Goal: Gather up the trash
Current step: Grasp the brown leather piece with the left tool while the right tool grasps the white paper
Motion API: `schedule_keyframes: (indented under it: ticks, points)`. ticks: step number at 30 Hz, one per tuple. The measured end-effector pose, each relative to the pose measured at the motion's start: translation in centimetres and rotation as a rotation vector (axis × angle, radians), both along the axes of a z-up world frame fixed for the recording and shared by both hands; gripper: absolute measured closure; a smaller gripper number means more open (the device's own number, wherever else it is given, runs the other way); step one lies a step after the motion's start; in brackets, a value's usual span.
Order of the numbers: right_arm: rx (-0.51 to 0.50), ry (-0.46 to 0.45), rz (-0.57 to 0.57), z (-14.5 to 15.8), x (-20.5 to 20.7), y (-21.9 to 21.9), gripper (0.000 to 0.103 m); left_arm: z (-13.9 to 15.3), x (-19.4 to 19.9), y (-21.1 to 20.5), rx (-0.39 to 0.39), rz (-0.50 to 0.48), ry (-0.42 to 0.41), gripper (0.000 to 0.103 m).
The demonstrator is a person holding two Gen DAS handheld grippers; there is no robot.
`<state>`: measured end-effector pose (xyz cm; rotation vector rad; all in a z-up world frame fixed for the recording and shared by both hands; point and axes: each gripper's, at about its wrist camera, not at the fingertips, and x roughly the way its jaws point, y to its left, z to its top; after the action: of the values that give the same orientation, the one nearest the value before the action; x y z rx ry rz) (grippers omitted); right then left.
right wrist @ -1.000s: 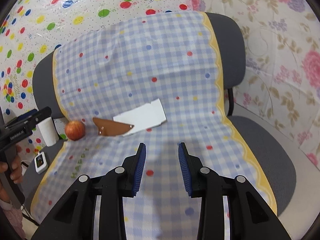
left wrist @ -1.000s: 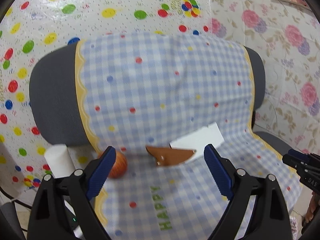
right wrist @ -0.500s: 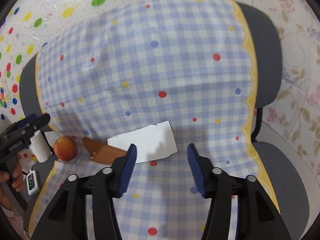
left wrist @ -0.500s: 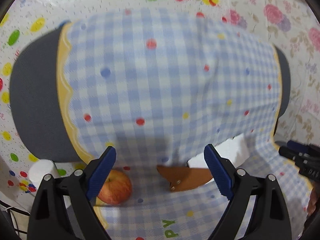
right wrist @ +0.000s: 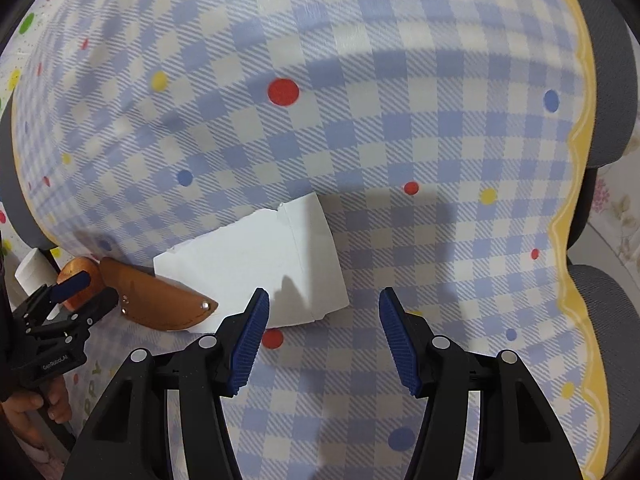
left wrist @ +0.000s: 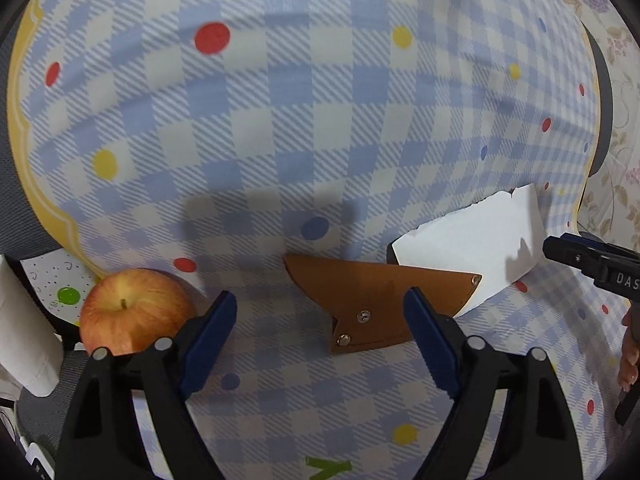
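One torn paper (right wrist: pixel 256 264), one sheath (left wrist: pixel 372 300)

Cloth (right wrist: pixel 400 128) bare right of torn paper (right wrist: pixel 256 268); brown sheath (left wrist: pixel 372 300) overlaps paper's left; apple (left wrist: pixel 132 312) beyond.

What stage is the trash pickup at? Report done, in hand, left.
Done: nothing looks collected. In hand: nothing; the left gripper and right gripper are both open and empty, the left's jaws just narrowed slightly, the right's widened. Left: the torn white paper, brown leather sheath and apple lie on the checkered cloth.
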<state>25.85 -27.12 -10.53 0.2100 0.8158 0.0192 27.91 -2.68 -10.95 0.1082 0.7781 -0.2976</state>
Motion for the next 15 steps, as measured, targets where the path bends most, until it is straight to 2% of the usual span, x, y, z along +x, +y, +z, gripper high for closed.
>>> schedule_keyframes:
  ticks: [7, 9, 10, 11, 12, 13, 15]
  points:
    - [0.057, 0.023, 0.038, -1.3, 1.9, 0.1, 0.045, -0.5, 1.3, 0.2, -0.065, -0.015, 0.046, 0.038]
    - [0.076, 0.029, 0.051, -1.6, 2.2, 0.1, 0.046, -0.9, 1.7, 0.1, -0.086, -0.033, 0.066, 0.046]
    - [0.081, 0.031, 0.059, -1.7, 2.2, 0.0, 0.049, -1.0, 1.9, 0.1, -0.097, -0.040, 0.075, 0.050]
    - [0.080, 0.031, 0.065, -1.8, 2.2, 0.0, 0.054, -1.0, 2.0, 0.1, -0.107, -0.047, 0.080, 0.058]
    - [0.062, 0.029, 0.064, -1.8, 2.2, 0.3, 0.057, -0.9, 1.8, -0.1, -0.110, -0.050, 0.080, 0.060]
    - [0.050, 0.024, 0.064, -1.6, 1.7, 0.8, 0.064, -0.7, 1.6, -0.3, -0.106, -0.052, 0.071, 0.061]
    - [0.062, 0.015, 0.066, -1.4, 1.0, 0.9, 0.077, -0.3, 1.0, -0.5, -0.105, -0.066, 0.051, 0.070]
